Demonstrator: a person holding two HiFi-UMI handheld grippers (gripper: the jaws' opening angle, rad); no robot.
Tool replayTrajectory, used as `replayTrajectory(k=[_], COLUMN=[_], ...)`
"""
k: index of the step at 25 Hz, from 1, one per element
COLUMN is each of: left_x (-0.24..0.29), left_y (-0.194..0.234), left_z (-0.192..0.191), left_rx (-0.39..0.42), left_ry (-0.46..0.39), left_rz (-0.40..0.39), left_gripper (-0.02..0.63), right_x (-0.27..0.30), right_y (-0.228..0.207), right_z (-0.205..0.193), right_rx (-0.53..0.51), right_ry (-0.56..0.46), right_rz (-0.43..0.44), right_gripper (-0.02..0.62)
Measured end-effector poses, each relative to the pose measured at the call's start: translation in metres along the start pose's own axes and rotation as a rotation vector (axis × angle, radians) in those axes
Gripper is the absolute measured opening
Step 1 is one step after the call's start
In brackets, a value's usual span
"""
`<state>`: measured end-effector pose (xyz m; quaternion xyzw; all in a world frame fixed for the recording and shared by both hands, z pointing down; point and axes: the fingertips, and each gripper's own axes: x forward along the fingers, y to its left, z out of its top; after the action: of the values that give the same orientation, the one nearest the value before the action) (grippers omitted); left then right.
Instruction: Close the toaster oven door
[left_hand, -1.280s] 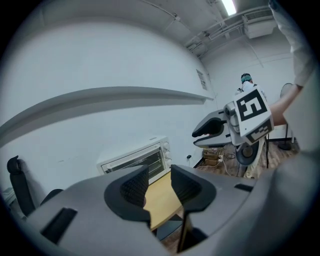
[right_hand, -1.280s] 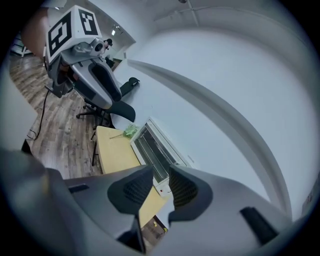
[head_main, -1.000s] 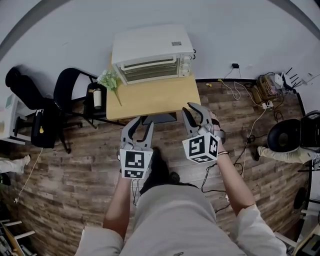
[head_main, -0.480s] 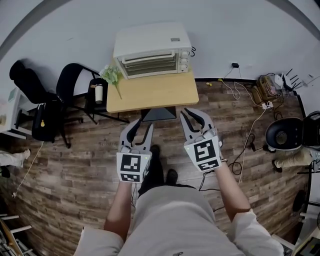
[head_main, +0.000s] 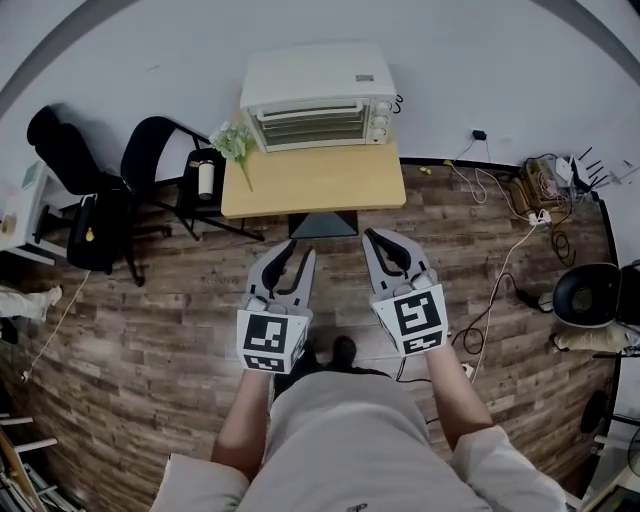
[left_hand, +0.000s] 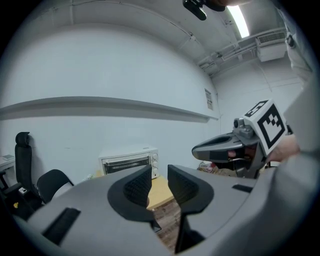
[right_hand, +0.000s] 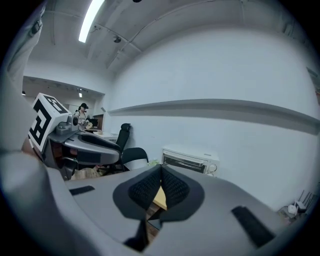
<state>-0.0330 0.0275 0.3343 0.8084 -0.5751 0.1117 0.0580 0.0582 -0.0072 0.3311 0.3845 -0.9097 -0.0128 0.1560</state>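
Observation:
The white toaster oven (head_main: 318, 100) stands at the back of a wooden table (head_main: 315, 185) against the wall, its glass door up against its front. It also shows far off in the left gripper view as the toaster oven (left_hand: 129, 162) and in the right gripper view as the toaster oven (right_hand: 190, 161). Both grippers hang over the floor, short of the table's near edge. My left gripper (head_main: 290, 262) (left_hand: 159, 172) is open; its jaws have just been closing, with nothing between them. My right gripper (head_main: 385, 245) (right_hand: 161, 172) is shut on nothing.
Two black chairs (head_main: 150, 165) stand left of the table, beside a stool with a cup (head_main: 207, 180) and a bunch of flowers (head_main: 235, 140). Cables (head_main: 500, 180) and clutter lie on the wood floor at the right. A dark panel (head_main: 322, 223) sits under the table's near edge.
Both grippers have drawn back from the table toward my body. The right gripper has rolled and its jaws have come together. The left jaws stand narrower than before.

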Motion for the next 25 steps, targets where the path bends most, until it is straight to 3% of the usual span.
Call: replayTrajectory(k=[11,25], left_x=[-0.025,-0.039], left_y=[0.006,-0.003], left_z=[-0.002,-0.002], left_rx=[-0.029,-0.032], left_ry=[0.0,-0.014], left_rz=[-0.007,-0.024], left_gripper=[0.033,0.015], right_x=[-0.005,-0.021], right_y=[0.029,0.045], right_z=[0.002,0.0], right_rx=[0.089,0.083], right_ry=[-0.021,-0.027], right_rz=[0.026,0.071], right_gripper=[-0.001,-0.002])
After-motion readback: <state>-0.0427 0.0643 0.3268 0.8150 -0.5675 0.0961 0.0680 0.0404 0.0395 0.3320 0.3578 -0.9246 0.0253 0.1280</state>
